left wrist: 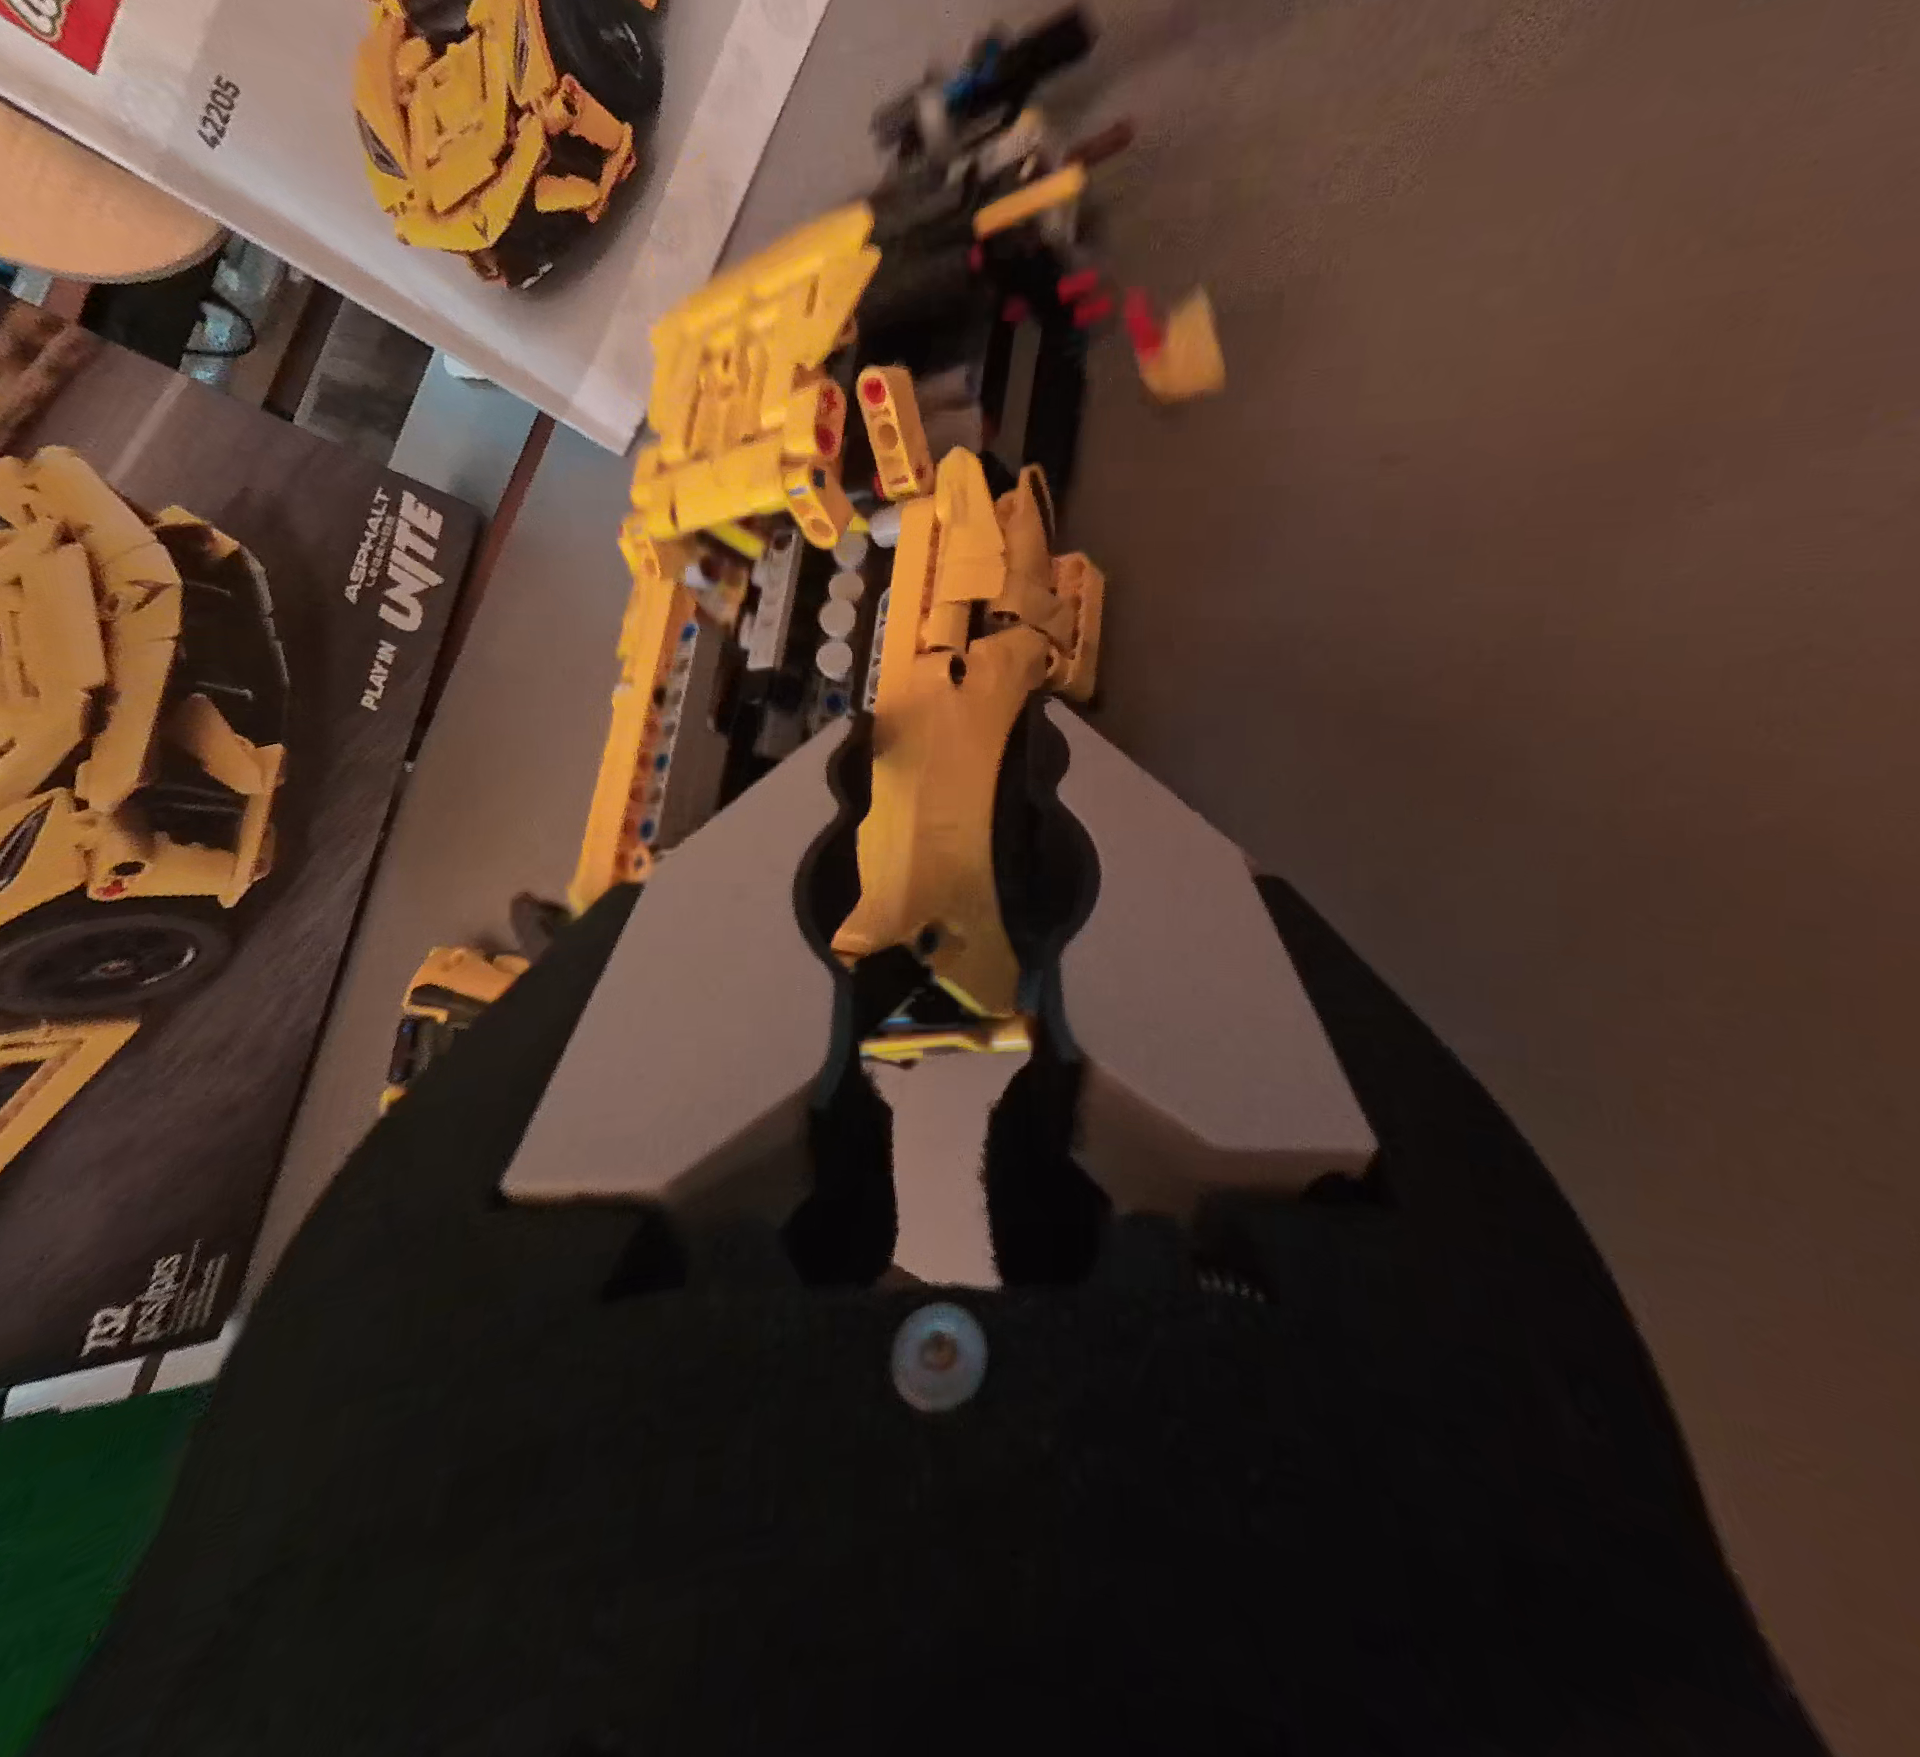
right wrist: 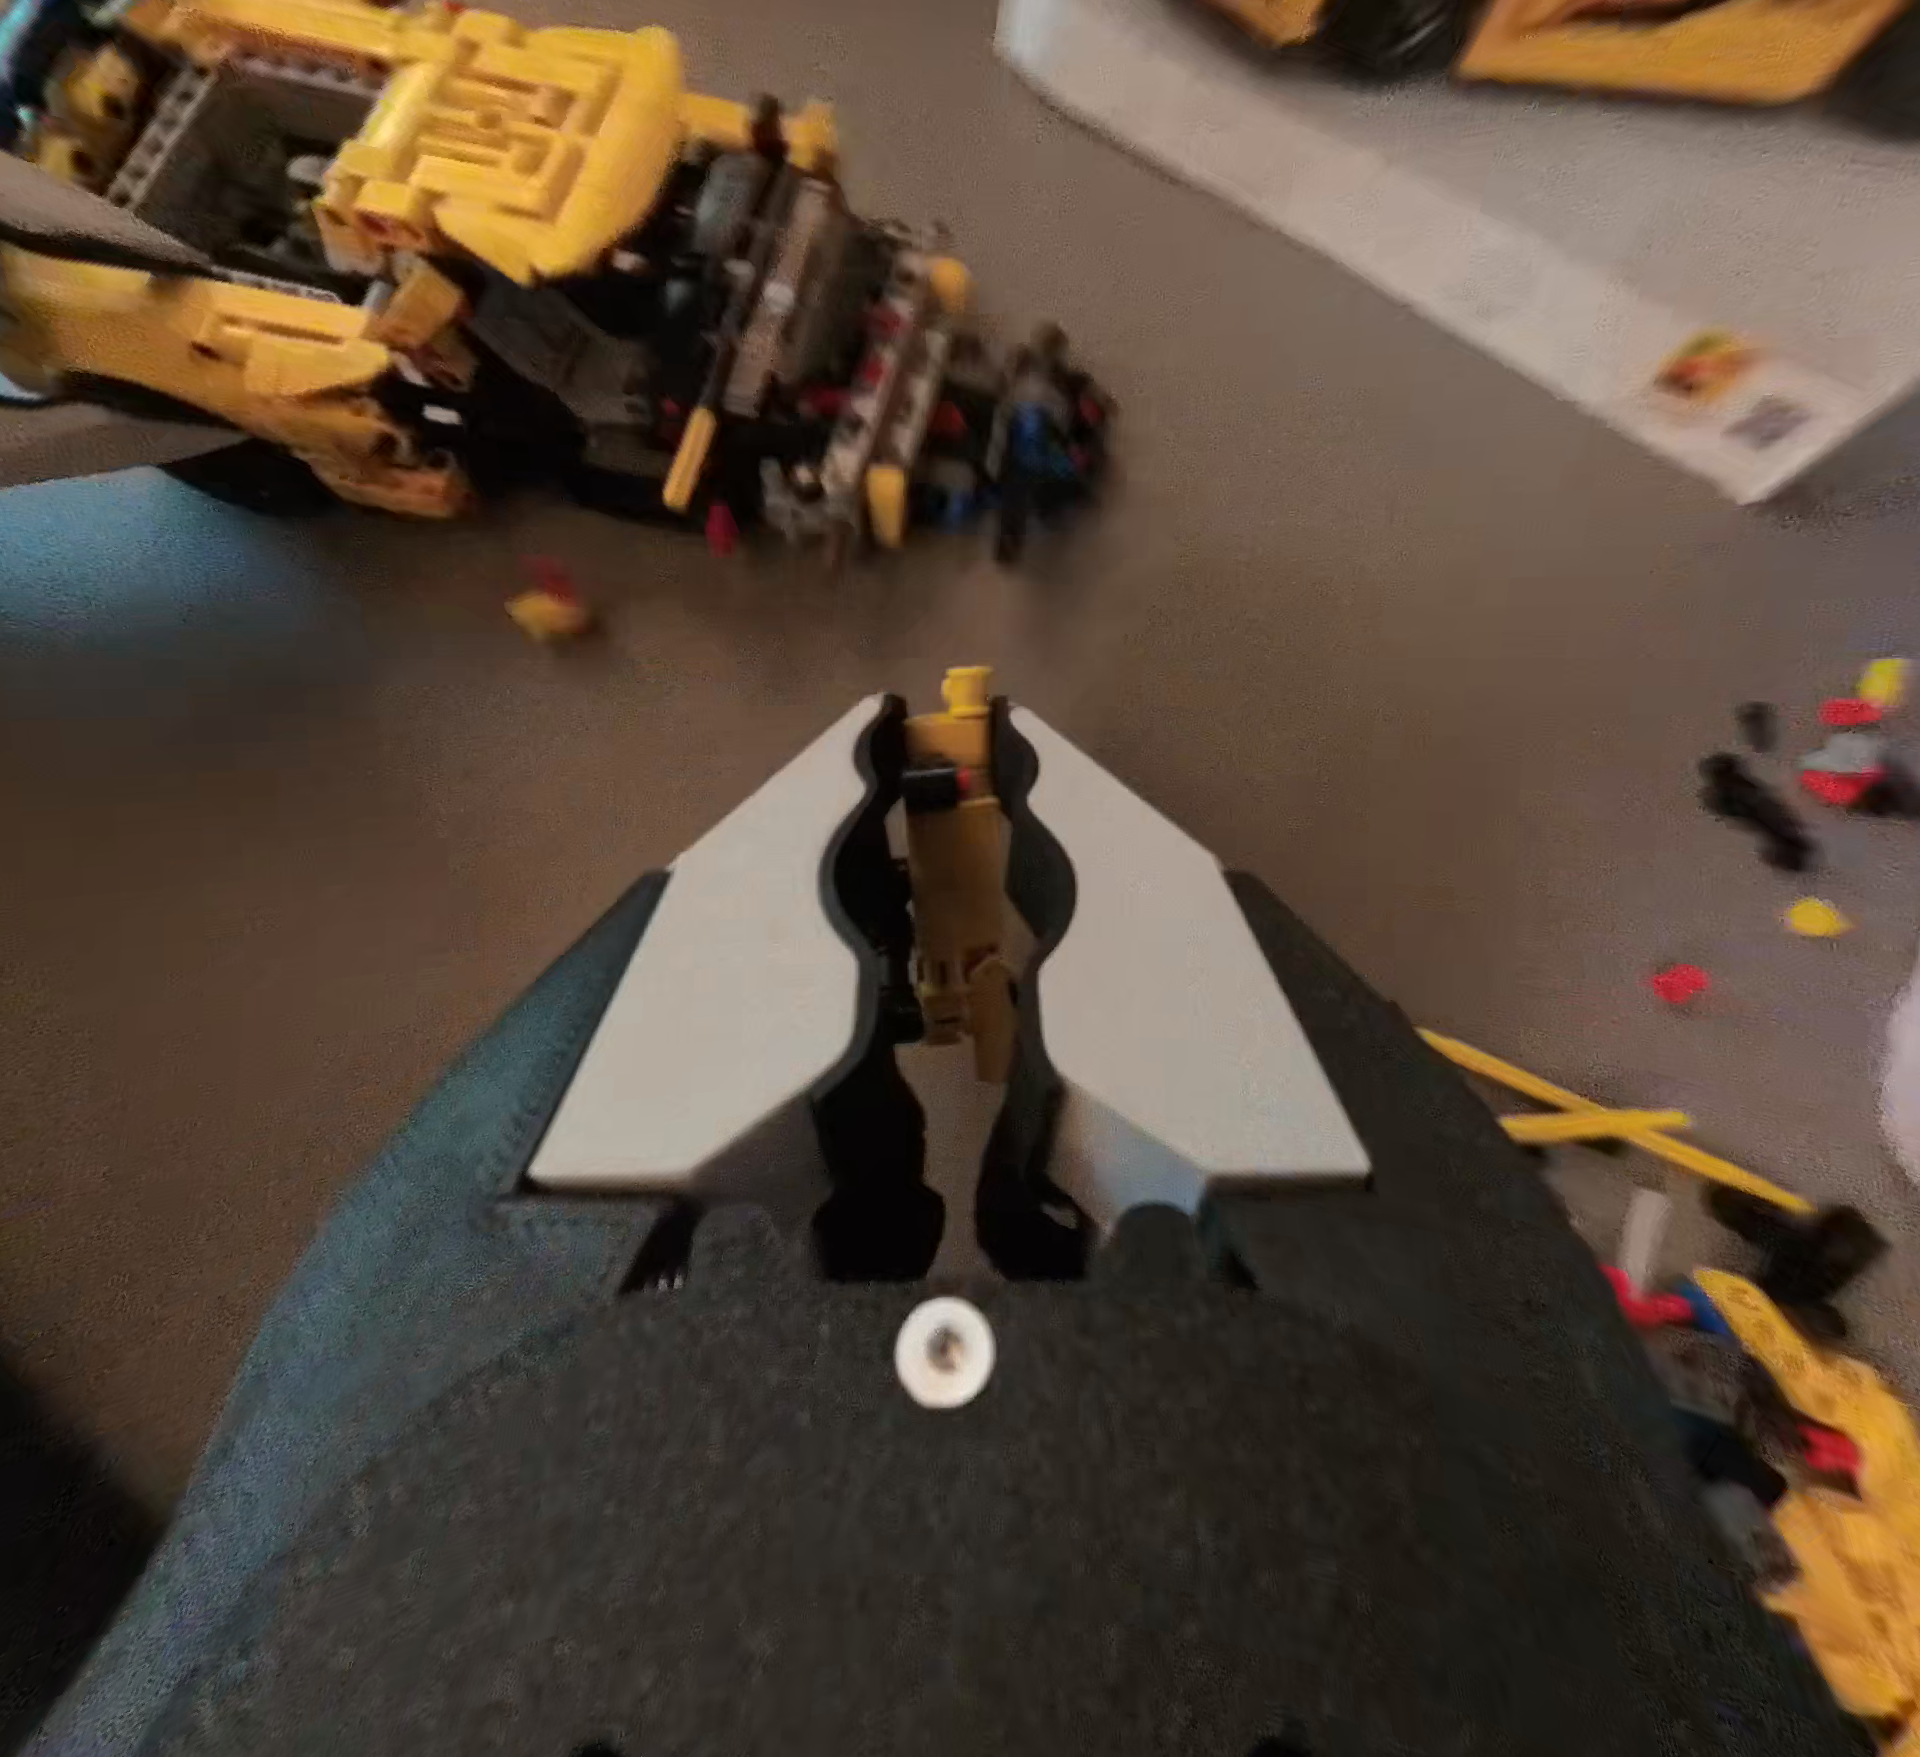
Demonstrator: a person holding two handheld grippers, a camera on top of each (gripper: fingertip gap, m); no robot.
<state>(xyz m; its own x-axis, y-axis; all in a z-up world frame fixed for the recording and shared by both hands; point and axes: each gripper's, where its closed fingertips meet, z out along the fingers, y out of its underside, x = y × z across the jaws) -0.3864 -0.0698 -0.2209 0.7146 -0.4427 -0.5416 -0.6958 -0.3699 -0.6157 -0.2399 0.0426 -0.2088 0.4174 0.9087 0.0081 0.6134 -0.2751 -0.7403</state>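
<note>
A half-built yellow and black brick car [left wrist: 831,502] lies on the grey-brown table; it also shows in the right wrist view [right wrist: 540,273] at upper left. My left gripper [left wrist: 945,731] is shut on the car's yellow side panel [left wrist: 945,834] and holds that end. My right gripper [right wrist: 940,710] is shut on a small yellow brick assembly [right wrist: 951,876] with a black pin, held above bare table in front of the car's dark rear end. A small yellow and red piece [right wrist: 545,611] lies loose between them.
An instruction booklet [left wrist: 343,45] and the kit's box [left wrist: 208,772] lie left of the car; the booklet also shows in the right wrist view [right wrist: 1455,180]. Loose red, black and yellow pieces [right wrist: 1818,772] and another yellow sub-assembly [right wrist: 1829,1458] lie at right. My right fingertips sit around 20 cm from my left ones. The yellow sub-assembly [right wrist: 1829,1458] lies some 25 cm from my right tips, 40 cm from my left tips.
</note>
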